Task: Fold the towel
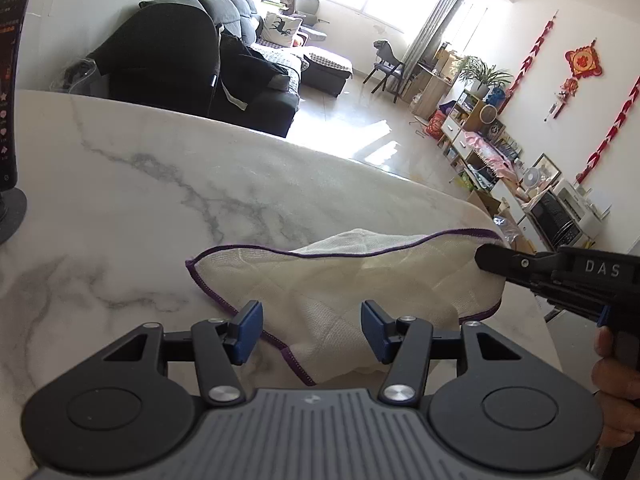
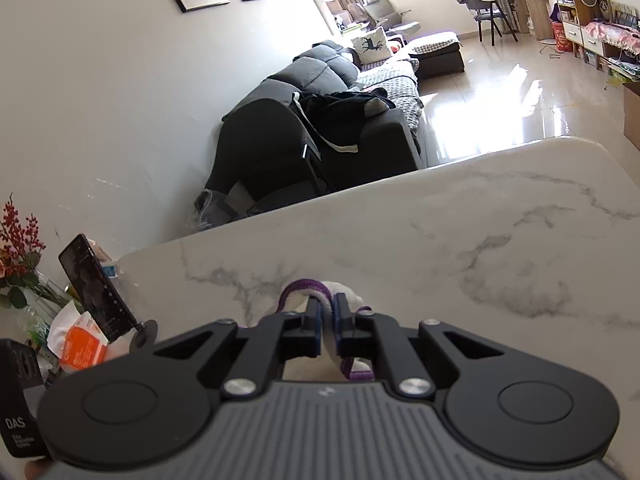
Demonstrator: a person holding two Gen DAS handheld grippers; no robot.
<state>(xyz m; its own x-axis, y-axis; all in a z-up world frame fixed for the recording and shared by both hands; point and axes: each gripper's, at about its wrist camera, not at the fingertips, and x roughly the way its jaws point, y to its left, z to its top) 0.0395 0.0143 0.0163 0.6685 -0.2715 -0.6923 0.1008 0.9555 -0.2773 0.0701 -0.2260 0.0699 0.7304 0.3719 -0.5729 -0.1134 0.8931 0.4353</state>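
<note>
I see one towel (image 1: 344, 280), cream with purple trim, on the marble table (image 1: 140, 184). My left gripper (image 1: 312, 332) hangs wide open and empty over its near edge; my right gripper (image 2: 328, 320) pinches its far corner. One phone (image 2: 96, 284) stands left of the towel.

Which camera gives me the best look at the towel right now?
The left wrist view: the towel shows nearly whole on the table. The right wrist view shows only a pinched bit of purple hem inside the right gripper.
</note>
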